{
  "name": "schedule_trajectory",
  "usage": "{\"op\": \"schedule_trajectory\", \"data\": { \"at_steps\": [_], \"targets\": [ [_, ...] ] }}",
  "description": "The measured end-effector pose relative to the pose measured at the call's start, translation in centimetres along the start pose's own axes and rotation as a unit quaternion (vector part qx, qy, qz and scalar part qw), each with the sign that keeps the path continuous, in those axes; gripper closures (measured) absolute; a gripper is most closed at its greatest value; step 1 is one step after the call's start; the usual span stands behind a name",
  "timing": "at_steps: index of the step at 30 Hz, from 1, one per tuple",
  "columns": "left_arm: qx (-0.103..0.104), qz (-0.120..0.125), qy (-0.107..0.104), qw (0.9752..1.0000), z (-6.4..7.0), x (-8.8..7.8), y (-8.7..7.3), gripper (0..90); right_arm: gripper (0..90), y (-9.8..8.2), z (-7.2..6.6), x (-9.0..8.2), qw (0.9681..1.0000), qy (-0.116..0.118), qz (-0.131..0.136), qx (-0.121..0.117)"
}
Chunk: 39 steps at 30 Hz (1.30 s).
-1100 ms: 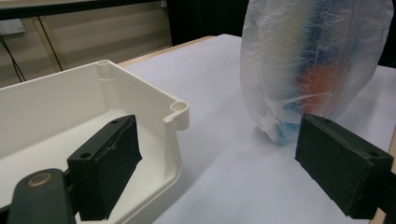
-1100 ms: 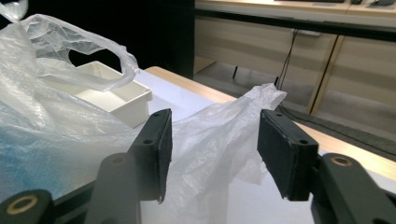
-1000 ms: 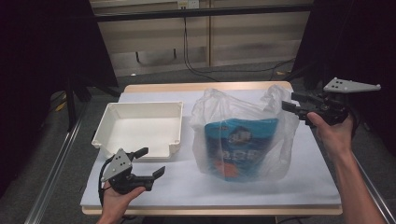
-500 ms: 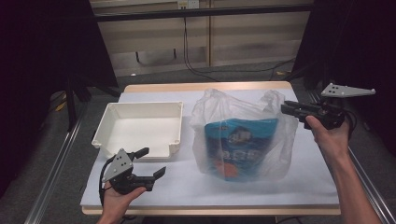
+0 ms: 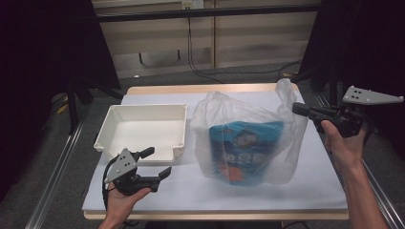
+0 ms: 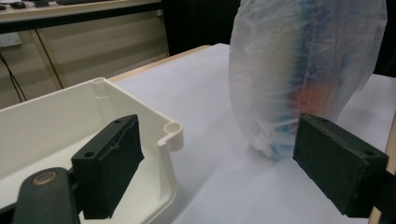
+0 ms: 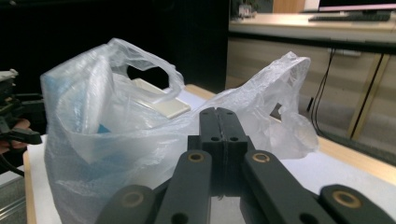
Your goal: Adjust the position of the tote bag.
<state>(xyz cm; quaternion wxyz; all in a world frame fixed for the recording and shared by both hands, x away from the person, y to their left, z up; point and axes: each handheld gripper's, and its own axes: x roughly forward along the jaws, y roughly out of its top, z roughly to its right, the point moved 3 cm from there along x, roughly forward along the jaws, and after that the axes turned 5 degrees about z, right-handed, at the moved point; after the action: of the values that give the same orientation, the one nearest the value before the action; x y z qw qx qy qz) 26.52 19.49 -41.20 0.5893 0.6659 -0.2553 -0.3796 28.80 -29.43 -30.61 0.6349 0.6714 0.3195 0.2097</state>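
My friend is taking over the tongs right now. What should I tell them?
Right tongs: just closed, shut on the plastic bag's right handle edge.
Left tongs: open, holding nothing, near the white tray's front corner.
The bag stands upright on the table, right of the tray, with a blue snack packet inside.
Done: bag gripped.
Probably left: open the bag and move the packet, perhaps into the tray.
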Motion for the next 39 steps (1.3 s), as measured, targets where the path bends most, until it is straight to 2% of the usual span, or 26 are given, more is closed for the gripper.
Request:
{"op": "schedule_trajectory", "data": {
  "at_steps": [1, 4, 5, 6, 11, 13, 17, 21, 25, 27, 32, 34, 37, 38, 39],
  "targets": [
    [0.003, 0.001, 0.002, 1.0, 0.1, 0.1, 0.2, 16.1, 90.0, 0.3, -0.6, -0.3, 0.9999, 0.004, 0.008, -0.007],
    [0.006, 0.009, -0.006, 0.9999, 0.2, 0.4, 1.0, 18.4, 90.0, 0.6, -1.2, -0.6, 0.9997, 0.01, 0.016, -0.012],
    [0.003, 0.009, -0.011, 0.9999, 0.4, 0.6, 1.5, 19.7, 90.0, 0.8, -1.7, -1.0, 0.9991, 0.014, 0.029, -0.026],
    [-0.002, 0.017, -0.015, 0.9997, 0.4, 0.8, 1.8, 20.3, 90.0, 0.8, -1.9, -1.2, 0.9989, 0.017, 0.034, -0.028],
    [0.011, 0.025, -0.022, 0.9994, 0.7, 1.2, 3.2, 22.2, 90.0, 0.7, -2.2, -1.9, 0.9986, 0.013, 0.043, -0.026],
    [0.018, 0.027, -0.027, 0.9991, 0.8, 1.4, 3.7, 22.8, 90.0, 0.8, -2.5, -2.4, 0.9978, 0.016, 0.059, -0.025],
    [0.017, 0.033, -0.032, 0.9988, 0.8, 1.8, 4.8, 23.6, 90.0, 0.8, -2.8, -2.6, 0.997, 0.018, 0.07, -0.027],
    [0.011, 0.041, -0.049, 0.9979, 0.7, 2.4, 5.8, 24.5, 90.0, 0.5, -3.0, -2.5, 0.9966, 0.024, 0.075, -0.021],
    [0.011, 0.043, -0.05, 0.9978, 0.8, 2.8, 6.6, 25.7, 90.0, 0.8, -3.5, -2.5, 0.9963, 0.03, 0.077, -0.024],
    [0.013, 0.043, -0.064, 0.9969, 0.9, 3.0, 7.2, 26.4, 90.0, 0.9, -3.6, -2.5, 0.9963, 0.03, 0.076, -0.026],
    [-0.004, 0.062, -0.079, 0.995, 0.5, 3.4, 8.3, 27.3, 90.0, 0.9, -4.1, -2.2, 0.9962, 0.037, 0.07, -0.035],
    [-0.01, 0.062, -0.08, 0.9948, 0.3, 3.8, 8.7, 26.3, 90.0, 0.9, -4.1, -2.2, 0.9961, 0.037, 0.072, -0.036],
    [-0.004, 0.047, -0.07, 0.9964, 0.1, 4.5, 9.0, 25.1, 90.0, 1.0, -4.3, -2.1, 0.996, 0.038, 0.073, -0.035],
    [-0.009, 0.048, -0.083, 0.9954, 0.1, 4.7, 9.1, 25.1, 90.0, 1.0, -4.3, -2.1, 0.9961, 0.038, 0.071, -0.036],
    [-0.01, 0.05, -0.085, 0.9951, 0.1, 4.8, 9.2, 25.0, 90.0, 1.1, -4.3, -2.0, 0.9961, 0.038, 0.071, -0.037]
  ]
}}
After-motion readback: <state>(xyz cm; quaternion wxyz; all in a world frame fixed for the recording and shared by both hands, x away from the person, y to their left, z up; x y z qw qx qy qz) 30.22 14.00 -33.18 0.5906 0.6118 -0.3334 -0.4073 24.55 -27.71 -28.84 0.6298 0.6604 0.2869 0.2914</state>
